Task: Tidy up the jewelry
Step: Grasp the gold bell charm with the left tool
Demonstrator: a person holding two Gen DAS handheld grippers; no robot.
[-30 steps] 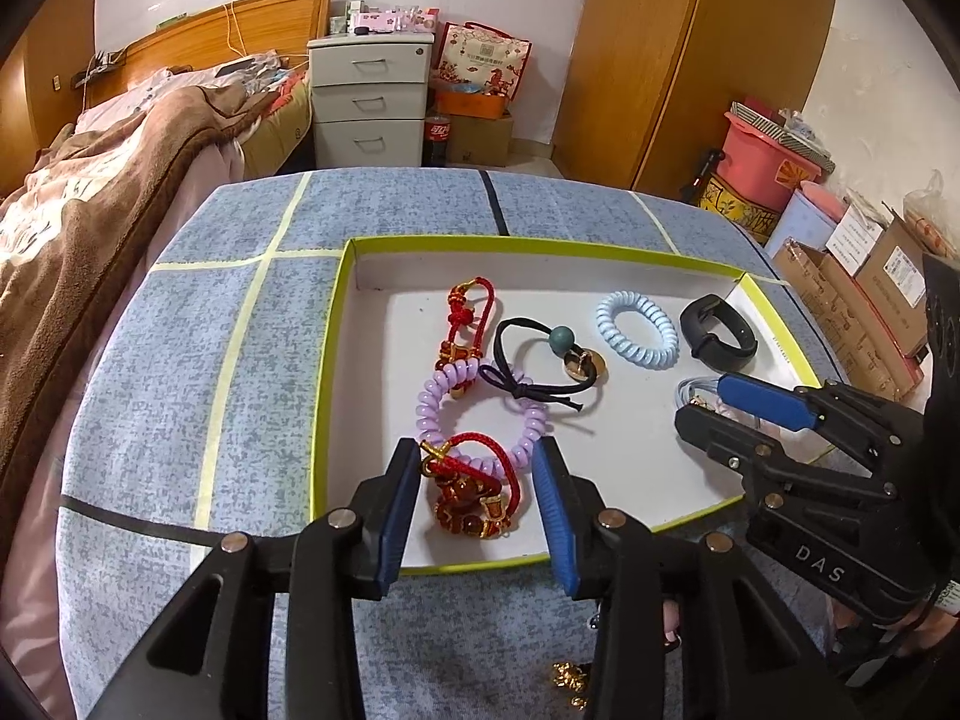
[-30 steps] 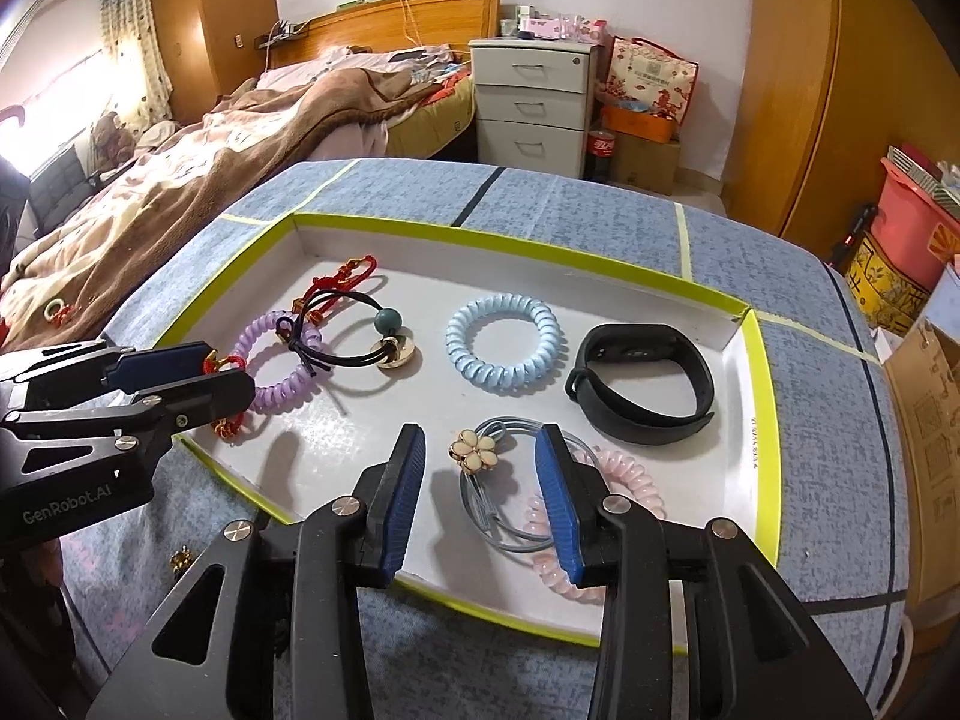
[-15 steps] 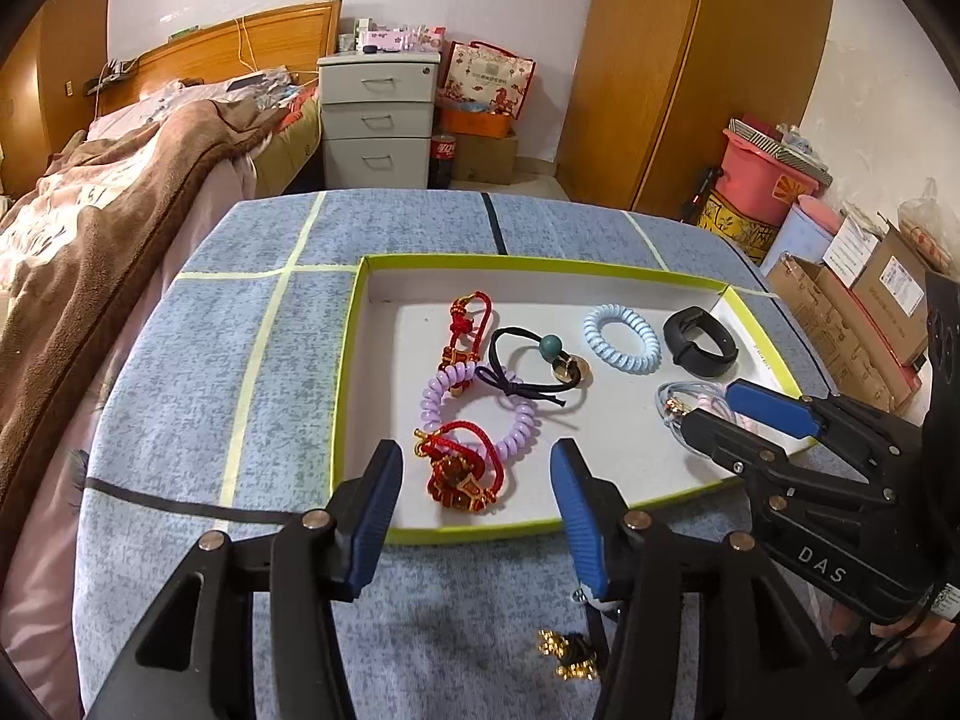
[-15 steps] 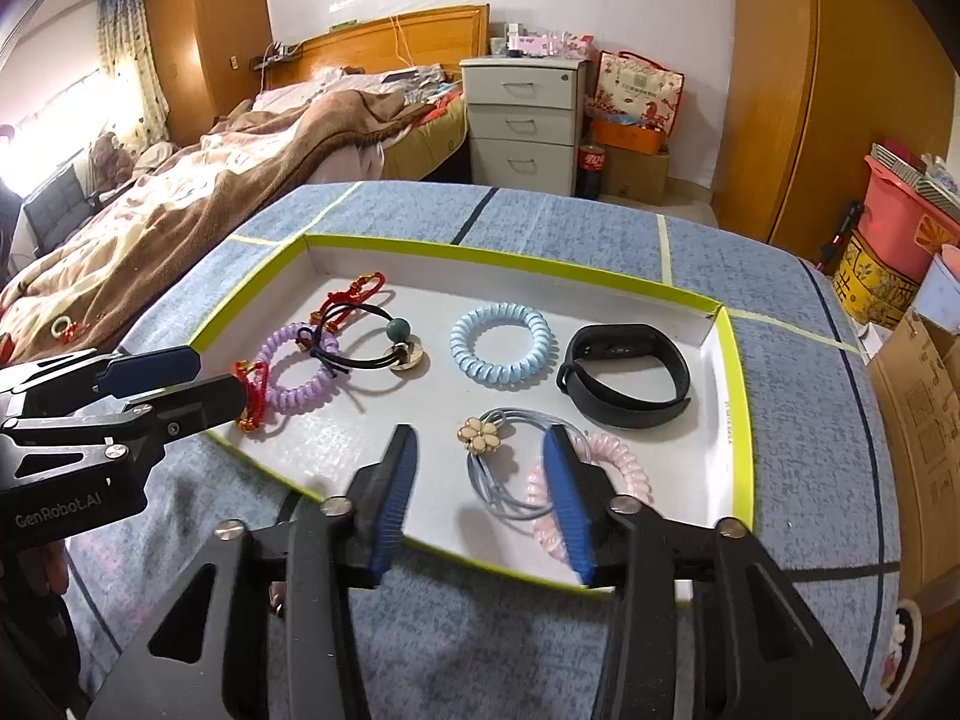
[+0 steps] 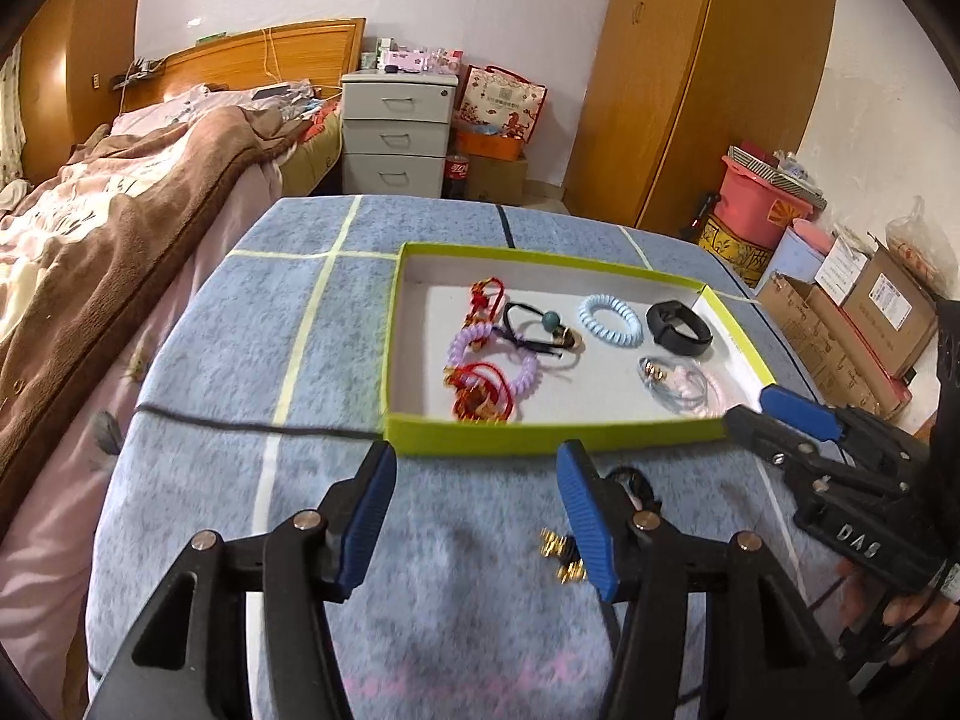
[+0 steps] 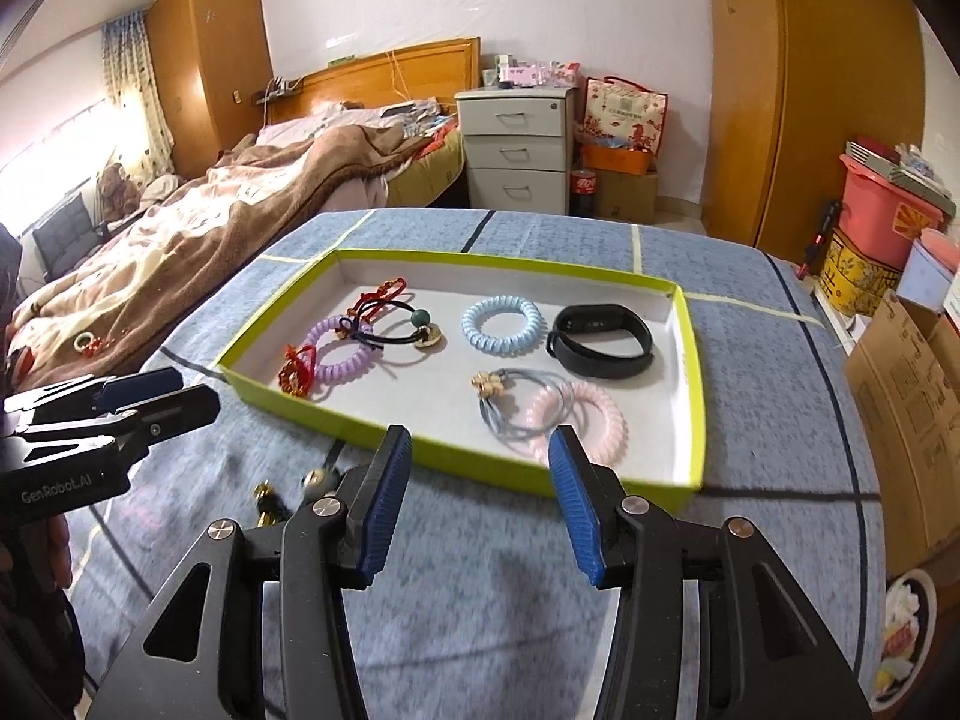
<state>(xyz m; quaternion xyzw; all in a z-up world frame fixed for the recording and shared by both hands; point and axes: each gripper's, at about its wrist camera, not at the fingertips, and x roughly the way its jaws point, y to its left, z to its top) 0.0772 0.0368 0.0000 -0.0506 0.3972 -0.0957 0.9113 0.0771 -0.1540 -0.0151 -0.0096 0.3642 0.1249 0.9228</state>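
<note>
Both hand-held grippers have drawn back from the tray [image 5: 558, 439] since a second ago and now hang over the blue worktop [image 6: 492, 594] on its near side. The left hand-held gripper [image 5: 477, 516] and right hand-held gripper [image 6: 480, 501] stand apart, empty. Bracelets and hair ties, the red bracelet [image 5: 480, 393] among them, lie inside the tray; a gold trinket [image 5: 561, 555] lies outside it, near its front wall.

Bed [image 6: 252, 198] with brown blanket, white drawers [image 6: 513, 150] (cola bottle [image 6: 585, 192] beside), wooden wardrobe [image 5: 708, 78]
</note>
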